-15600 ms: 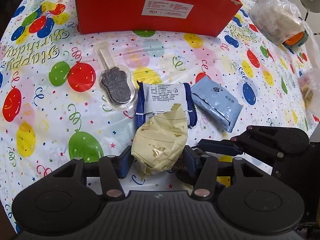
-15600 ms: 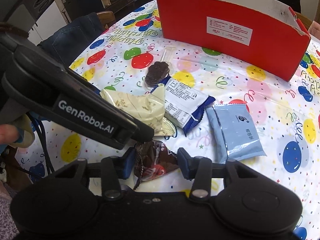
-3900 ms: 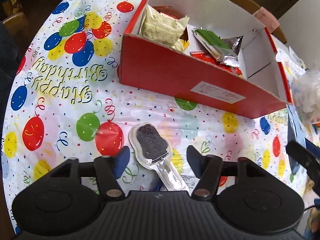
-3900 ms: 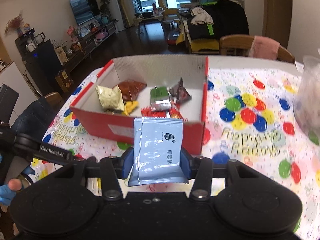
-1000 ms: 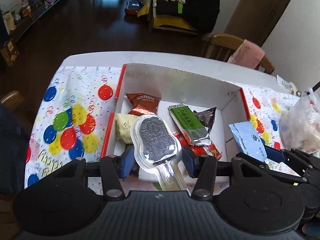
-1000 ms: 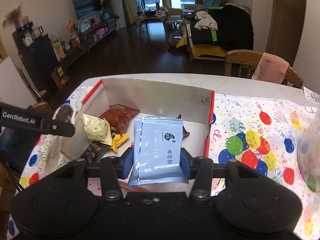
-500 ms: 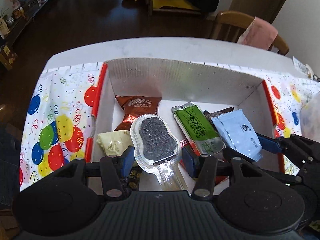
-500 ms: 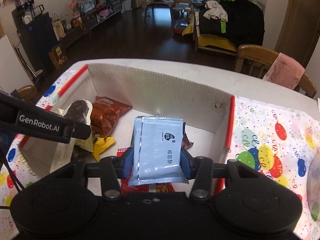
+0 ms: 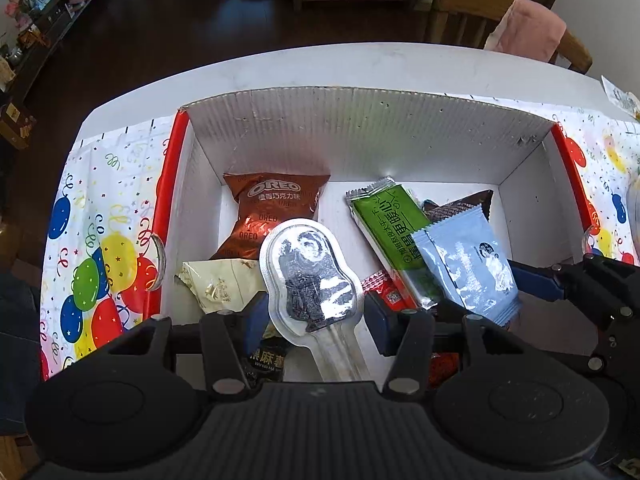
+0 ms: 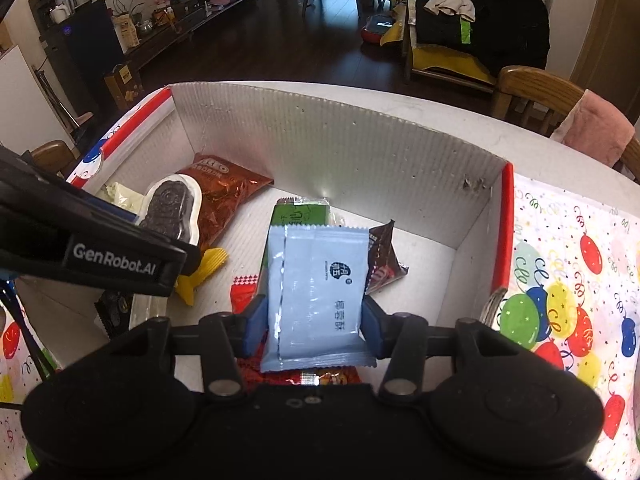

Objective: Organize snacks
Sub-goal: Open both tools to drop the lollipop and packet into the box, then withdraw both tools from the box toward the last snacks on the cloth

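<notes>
Pale-blue foil snack packet (image 10: 318,294), creased, dark round logo.

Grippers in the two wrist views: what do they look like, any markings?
Both are matte black plastic. The left gripper and right gripper each have two black fingers with blue pads, silver pivot screws and round discs on a ribbed body. The left gripper's side reads "GenRobot.AI" in white.

The right gripper (image 10: 314,322) clamps a pale blue packet (image 10: 318,292) between its jaws, above the red box (image 10: 340,148). At the left, the left gripper (image 10: 96,256) holds a clear-wrapped dark lolly (image 10: 172,210) over a brown Oreo bag (image 10: 224,196).
</notes>
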`<state>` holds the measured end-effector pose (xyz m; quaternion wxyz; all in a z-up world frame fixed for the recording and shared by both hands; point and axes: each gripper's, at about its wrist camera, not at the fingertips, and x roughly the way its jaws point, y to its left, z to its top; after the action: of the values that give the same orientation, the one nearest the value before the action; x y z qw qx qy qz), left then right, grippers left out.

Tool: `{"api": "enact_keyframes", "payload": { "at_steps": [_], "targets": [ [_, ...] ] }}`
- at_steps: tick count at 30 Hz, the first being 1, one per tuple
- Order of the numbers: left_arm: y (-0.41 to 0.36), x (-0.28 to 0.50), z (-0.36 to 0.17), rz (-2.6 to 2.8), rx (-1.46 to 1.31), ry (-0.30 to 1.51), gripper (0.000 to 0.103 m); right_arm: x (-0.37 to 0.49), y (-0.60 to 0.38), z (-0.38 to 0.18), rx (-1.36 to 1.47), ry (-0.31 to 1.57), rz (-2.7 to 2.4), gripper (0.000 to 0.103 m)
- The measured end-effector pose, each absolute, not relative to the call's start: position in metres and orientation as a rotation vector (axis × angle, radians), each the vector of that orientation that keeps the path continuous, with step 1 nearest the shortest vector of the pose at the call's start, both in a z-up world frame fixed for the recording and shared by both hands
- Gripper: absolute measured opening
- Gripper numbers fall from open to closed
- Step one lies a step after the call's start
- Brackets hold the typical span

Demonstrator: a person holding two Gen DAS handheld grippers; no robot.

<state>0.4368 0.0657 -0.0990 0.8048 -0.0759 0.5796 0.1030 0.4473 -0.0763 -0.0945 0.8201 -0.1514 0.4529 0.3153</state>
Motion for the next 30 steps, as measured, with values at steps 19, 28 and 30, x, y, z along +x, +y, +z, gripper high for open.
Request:
{"api": "enact_keyframes", "payload": {
  "at_steps": [19, 28, 30],
  "targets": [
    [0.077, 0.391, -0.065, 0.208, -0.239, 1.130, 0.058, 0.410, -0.096, -0.055, -0.265, 0.889, 0.685, 0.072],
    [0.073, 0.352, -0.038, 0.185, -0.227, 1.049, 0.059, 0.374, -0.108, -0.022, -0.201, 0.833, 0.709, 0.084],
    [0.072, 0.342, -0.031, 0.178, -0.226, 1.028, 0.060, 0.363, -0.111, -0.016, -0.192, 0.816, 0.726, 0.087]
  ]
}}
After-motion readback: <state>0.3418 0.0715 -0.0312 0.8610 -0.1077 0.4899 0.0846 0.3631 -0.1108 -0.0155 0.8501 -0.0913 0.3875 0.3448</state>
